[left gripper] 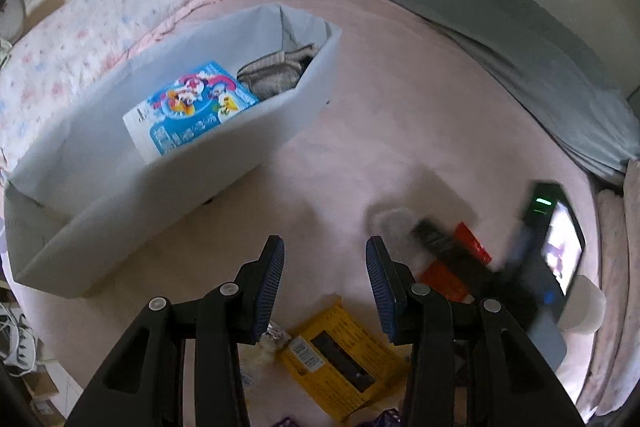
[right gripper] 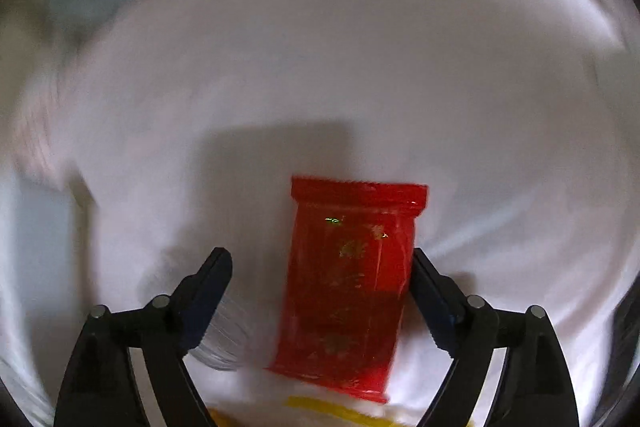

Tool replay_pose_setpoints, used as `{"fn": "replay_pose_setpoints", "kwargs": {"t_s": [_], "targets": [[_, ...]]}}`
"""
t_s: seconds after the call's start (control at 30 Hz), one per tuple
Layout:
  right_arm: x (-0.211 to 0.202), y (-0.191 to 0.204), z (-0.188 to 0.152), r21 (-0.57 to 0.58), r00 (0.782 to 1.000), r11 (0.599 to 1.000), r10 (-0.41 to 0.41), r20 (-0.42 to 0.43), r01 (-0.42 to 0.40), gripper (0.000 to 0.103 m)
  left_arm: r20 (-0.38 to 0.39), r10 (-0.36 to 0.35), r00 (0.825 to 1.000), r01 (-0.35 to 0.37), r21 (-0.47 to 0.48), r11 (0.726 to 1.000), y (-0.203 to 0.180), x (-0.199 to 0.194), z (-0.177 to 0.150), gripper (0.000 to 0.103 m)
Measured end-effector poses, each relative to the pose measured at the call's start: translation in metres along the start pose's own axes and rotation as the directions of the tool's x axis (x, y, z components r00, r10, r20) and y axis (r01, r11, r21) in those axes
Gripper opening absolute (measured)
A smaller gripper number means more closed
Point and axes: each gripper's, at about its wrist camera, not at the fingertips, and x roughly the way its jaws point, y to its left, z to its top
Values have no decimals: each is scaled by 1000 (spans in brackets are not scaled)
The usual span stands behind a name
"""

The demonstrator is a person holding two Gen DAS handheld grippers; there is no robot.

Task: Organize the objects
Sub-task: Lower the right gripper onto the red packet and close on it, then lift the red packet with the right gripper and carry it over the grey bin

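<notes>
A red snack packet (right gripper: 352, 287) lies flat on the pink bed sheet (right gripper: 320, 67). It sits between the spread fingers of my right gripper (right gripper: 320, 259). The right finger is at the packet's edge and the left finger stands well clear of it. In the left wrist view the same red packet (left gripper: 444, 279) shows at the right, under the blurred black right tool. My left gripper (left gripper: 325, 247) hangs open over bare sheet with nothing between its pads. A white fabric bin (left gripper: 120, 211) to its left holds a blue cartoon package (left gripper: 188, 111) and a grey striped cloth (left gripper: 276, 71).
A yellow packet (left gripper: 340, 351) lies just below the left fingers. A clear round plastic thing (left gripper: 392, 223) rests beside the red packet. A grey-blue duvet (left gripper: 480, 11) runs along the far right, and floral pillows (left gripper: 100, 27) lie behind the bin.
</notes>
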Motion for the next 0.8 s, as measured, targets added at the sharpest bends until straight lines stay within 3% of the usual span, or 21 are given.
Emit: {"fn": "replay_pose_setpoints", "kwargs": {"t_s": [0.07, 0.1, 0.13, 0.17, 0.2, 0.43, 0.57, 0.63, 0.73, 0.8], "targets": [[2, 15, -7, -130, 996, 988, -82, 29, 85, 86, 17, 9, 1000, -9, -9, 1000, 0, -4, 1, 42], [1, 15, -9, -127, 996, 988, -83, 37, 88, 85, 34, 12, 999, -11, -12, 1000, 1, -7, 1, 42], [0, 14, -9, -118, 996, 989, -83, 36, 87, 77, 40, 14, 999, -13, -13, 1000, 1, -8, 1, 42], [-3, 12, -8, -109, 996, 990, -82, 39, 86, 57, 43, 15, 999, -14, -12, 1000, 1, -9, 1, 42], [-9, 9, -8, -99, 996, 992, -75, 51, 80, 49, 40, 15, 999, -14, -10, 1000, 2, -8, 2, 42], [-23, -23, -5, 21, 996, 996, 87, 22, -88, 47, 21, 10, 1000, -10, -19, 1000, 8, -3, 4, 42], [-39, -41, -4, 85, 974, 970, 228, 21, -229, 47, 40, -6, 999, 7, -12, 1000, 8, -5, 6, 42], [-51, -51, -4, 113, 942, 935, 333, 36, -335, 47, 51, -38, 998, 38, 1, 999, 6, -10, 3, 42], [-73, -50, -8, 109, 874, 868, 481, 67, -485, 47, 67, -97, 993, 95, 33, 995, 0, -17, 1, 42], [-84, -48, -10, 87, 812, 807, 580, 67, -584, 47, 79, -160, 984, 155, 65, 986, -6, -25, -1, 42]]}}
